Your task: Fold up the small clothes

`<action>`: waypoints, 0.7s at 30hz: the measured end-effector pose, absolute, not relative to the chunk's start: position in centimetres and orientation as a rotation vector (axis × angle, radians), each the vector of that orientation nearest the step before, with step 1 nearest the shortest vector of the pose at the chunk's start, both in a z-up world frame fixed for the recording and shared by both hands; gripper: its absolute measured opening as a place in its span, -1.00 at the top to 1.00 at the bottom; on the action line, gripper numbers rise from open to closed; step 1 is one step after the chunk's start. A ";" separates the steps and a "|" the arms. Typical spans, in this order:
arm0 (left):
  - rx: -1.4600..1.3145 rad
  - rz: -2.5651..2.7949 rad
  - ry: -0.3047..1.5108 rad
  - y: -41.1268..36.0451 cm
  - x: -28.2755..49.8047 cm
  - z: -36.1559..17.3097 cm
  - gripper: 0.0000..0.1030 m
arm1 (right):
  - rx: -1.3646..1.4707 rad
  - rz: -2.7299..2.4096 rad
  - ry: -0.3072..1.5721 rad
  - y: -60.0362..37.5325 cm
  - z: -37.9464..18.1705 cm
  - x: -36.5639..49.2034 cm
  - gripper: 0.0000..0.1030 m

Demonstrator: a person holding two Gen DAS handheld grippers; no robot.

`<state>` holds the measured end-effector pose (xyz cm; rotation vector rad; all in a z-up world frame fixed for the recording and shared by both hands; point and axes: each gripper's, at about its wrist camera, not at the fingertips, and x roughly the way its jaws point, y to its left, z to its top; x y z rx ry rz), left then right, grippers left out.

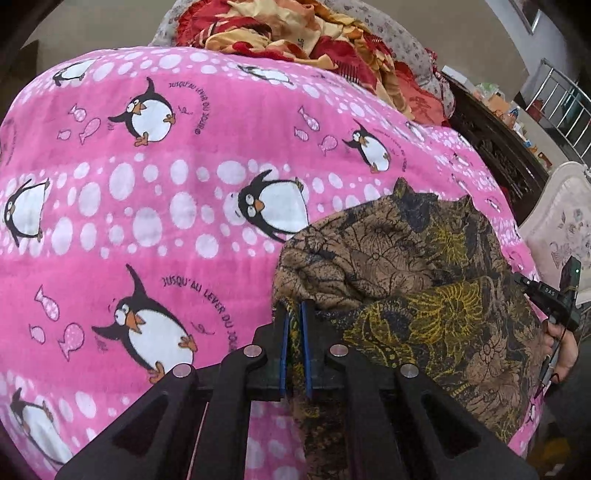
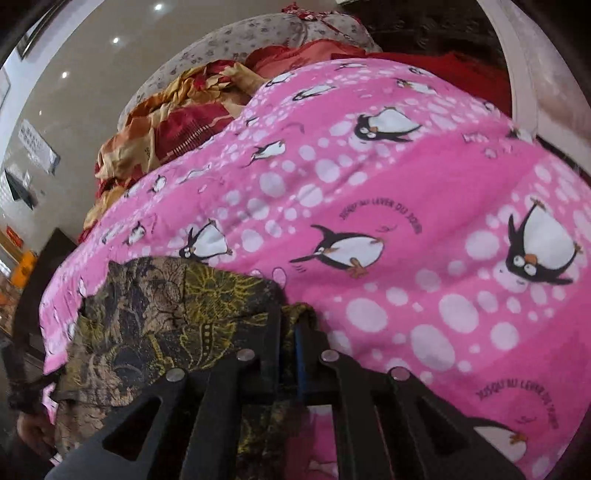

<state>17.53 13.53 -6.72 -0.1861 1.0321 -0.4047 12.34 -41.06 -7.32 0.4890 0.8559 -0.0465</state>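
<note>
L tool clamped on floral garment | R tool same (corner pinched) | on pink blanket

Pink penguin-print bedspread, red-gold blanket behind; ceiling spotlights; metal railing.

The garment lay on the bedspread, at its near edge. Behind the bedspread lay a crumpled blanket; a cushion stood to its right.

- The pink penguin blanket is soft, matt cloth (slightly fuzzy).
- The brown floral garment is thin woven cloth, matt and crumpled.
- The left gripper is matt black plastic with shiny metal pins.
</note>
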 end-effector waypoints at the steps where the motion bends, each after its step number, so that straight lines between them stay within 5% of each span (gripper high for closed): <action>1: -0.179 -0.400 1.039 13.5 17.5 -6.5 1.00 | 0.489 -0.040 0.865 -41.0 -7.3 12.3 0.92; 3: -0.157 -0.395 1.040 13.8 16.9 -6.0 1.00 | 0.506 -0.007 0.881 -41.0 -7.1 12.0 0.85; 4: -0.128 -0.376 1.031 14.1 16.3 -5.4 0.74 | 0.497 -0.003 0.889 -41.2 -6.7 11.6 0.82; 6: -0.095 -0.359 1.000 15.0 15.5 -4.5 0.60 | 0.479 -0.015 0.870 -41.5 -5.2 10.4 0.69; 15: -0.117 -0.501 0.856 11.6 8.8 0.2 0.60 | 0.260 0.072 0.809 -36.7 2.1 7.1 0.65; 21: 0.061 -0.580 1.039 1.7 8.2 -4.2 0.60 | -0.021 0.156 1.066 -27.3 -3.2 10.2 0.62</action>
